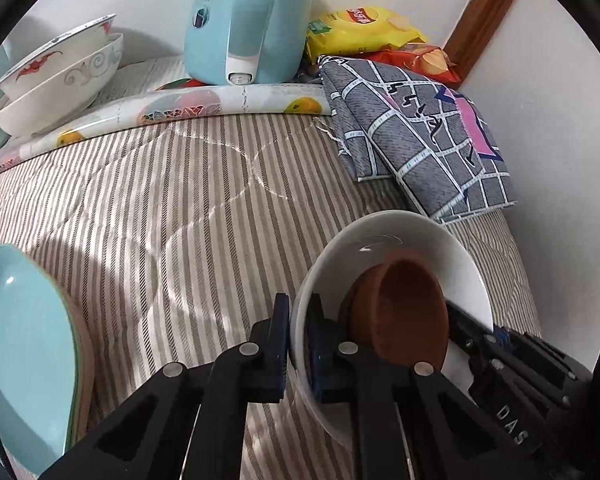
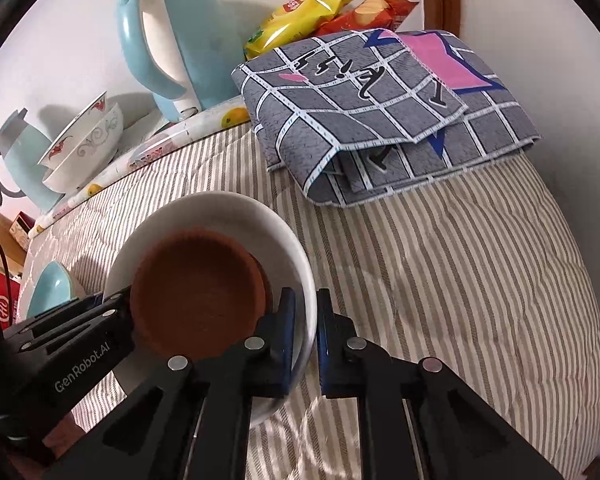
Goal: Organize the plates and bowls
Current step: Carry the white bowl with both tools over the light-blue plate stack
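White bowl (image 1: 396,240) is sitting tilted above the striped bedcover (image 1: 160,208), carrying a small brown dish (image 1: 400,312) that is leaning inside it. Both look like glazed ceramic: stiff, smooth, likely slippery and breakable, moderately heavy for a rim pinch. Judgement: the rim is the only practical hold, and two opposite holds are limiting the tilt that could let the brown dish slide out.

Left gripper (image 1: 298,344) is straddling the near rim, one finger outside the wall, one inside, jaws closed onto the white bowl. Right gripper (image 2: 306,336) is straddling the opposite rim the same way; a slight gap is showing beside the outer finger, so the clamp looks looser there.

Both tools are reaching in low and roughly level, facing each other across the bowl.

Outward: teal plate (image 1: 24,328) is lying at the left; stacked patterned bowls (image 1: 56,76) are standing at the back beside the blue kettle (image 1: 248,20); folded grey cloth (image 2: 380,116) is lying to the right.
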A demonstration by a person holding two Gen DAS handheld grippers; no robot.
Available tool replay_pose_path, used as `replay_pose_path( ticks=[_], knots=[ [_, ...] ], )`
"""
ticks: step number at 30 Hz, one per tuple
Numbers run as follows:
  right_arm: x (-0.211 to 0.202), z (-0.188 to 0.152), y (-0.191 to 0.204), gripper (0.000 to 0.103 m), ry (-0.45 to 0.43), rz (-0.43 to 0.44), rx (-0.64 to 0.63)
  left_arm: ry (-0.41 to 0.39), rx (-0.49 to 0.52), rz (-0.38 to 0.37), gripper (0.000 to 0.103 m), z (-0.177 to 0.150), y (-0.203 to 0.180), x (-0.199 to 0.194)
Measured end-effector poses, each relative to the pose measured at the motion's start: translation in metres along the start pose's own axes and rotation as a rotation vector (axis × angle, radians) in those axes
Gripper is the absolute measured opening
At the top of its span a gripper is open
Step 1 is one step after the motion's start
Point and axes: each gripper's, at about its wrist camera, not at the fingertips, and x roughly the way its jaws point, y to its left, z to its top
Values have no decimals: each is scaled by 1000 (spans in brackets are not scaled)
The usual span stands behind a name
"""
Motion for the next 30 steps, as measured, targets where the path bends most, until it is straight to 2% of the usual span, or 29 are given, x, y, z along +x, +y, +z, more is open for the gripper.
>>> replay_pose_path(
  ticks=[17, 30],
  knots=[
    [-66, -23, 14, 9, -81, -4, -9, -76, 7, -14, 9, -24, -5, -64],
    [-98, -33, 34, 9, -125, 5, -18, -131, 8, -10, 9, -34, 4, -104]
  ],
)
